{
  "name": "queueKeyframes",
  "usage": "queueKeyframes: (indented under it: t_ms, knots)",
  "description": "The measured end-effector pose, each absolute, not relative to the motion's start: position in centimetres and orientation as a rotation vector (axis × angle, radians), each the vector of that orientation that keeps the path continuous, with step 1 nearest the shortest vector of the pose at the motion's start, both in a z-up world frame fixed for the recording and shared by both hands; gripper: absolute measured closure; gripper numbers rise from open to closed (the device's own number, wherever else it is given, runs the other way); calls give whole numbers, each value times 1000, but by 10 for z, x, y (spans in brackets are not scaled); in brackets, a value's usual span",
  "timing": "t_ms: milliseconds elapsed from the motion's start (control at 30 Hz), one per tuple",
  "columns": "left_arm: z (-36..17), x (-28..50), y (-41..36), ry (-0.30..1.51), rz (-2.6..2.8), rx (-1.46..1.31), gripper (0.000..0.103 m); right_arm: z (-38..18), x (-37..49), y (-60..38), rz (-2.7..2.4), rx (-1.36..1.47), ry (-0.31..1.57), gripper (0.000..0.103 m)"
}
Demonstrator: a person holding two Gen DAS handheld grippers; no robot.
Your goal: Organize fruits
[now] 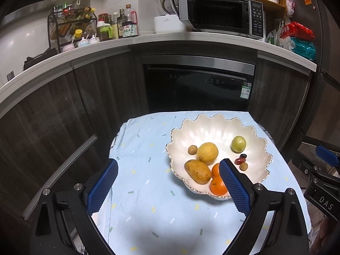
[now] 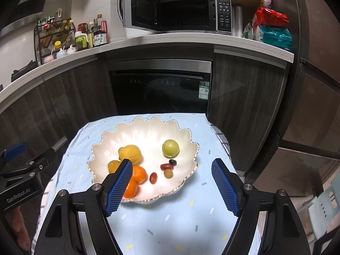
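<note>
While both the left hand-held gripper (image 1: 167, 182) and right hand-held gripper (image 2: 172, 186) hovered spread and empty, the mango (image 1: 197, 171) in the bowl (image 1: 214, 125) ahead lay lengthwise, angled near-right to far-left.

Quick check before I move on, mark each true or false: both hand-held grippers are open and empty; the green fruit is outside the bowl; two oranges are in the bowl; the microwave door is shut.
1. Both hand-held grippers, left and right, are open and empty. True.
2. The green fruit lies outside the bowl. False: it sits inside the bowl.
3. Two oranges are in the bowl. True.
4. The microwave door is shut. False: it stands open.
</note>
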State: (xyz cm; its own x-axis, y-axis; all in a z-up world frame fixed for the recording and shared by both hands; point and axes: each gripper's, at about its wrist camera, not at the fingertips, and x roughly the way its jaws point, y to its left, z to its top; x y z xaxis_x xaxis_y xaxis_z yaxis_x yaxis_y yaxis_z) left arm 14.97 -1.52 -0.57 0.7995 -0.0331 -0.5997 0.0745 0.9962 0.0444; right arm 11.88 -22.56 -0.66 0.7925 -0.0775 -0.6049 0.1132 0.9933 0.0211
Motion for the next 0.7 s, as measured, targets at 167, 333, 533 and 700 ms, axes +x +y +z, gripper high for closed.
queueKeyframes:
  t_ms: [167, 333, 533, 700]
  knots:
    - [-6, 136, -13, 642, -45, 65, 4, -8, 104, -224, -98, 59, 647, 23]
    - [-8, 122, -8, 647, -32, 59, 3, -10, 95, -222, -93, 57, 651, 23]
    - [-13, 109, -4, 655, -19, 58, 2, -15, 81, -218, -82, 55, 658, 23]
    - [-22, 99, -2, 675, -9, 56, 2, -21, 72, -217, -81, 57, 660, 23]
